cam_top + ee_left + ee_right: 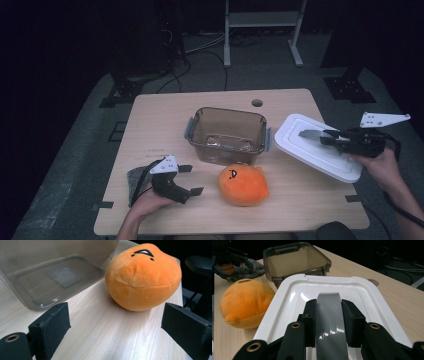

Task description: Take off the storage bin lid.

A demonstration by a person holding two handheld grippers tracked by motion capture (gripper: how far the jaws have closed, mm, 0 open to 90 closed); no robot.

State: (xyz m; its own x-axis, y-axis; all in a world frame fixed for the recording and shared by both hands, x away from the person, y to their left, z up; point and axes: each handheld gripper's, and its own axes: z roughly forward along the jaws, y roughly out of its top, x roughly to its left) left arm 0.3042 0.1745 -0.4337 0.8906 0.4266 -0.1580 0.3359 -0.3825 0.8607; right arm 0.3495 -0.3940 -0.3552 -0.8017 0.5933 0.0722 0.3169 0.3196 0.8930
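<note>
Right gripper view shows the right gripper (329, 315) clamped on the stiff, light white lid (367, 297)'s grey handle (329, 315) near the table's right edge, a sound hold; left gripper (186, 180) gapes empty.

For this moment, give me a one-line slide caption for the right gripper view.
Right claw shut on the grey strap handle of the white lid, with orange plush and open container beyond.

We see our left gripper (191, 179), a black pistol-shaped tool with square, rough-faced jaws, brass-ringed holes and a pale grey three-cornered plate on top. Our right gripper (326, 136) matches it, trailing a black cable past a bare forearm.
</note>
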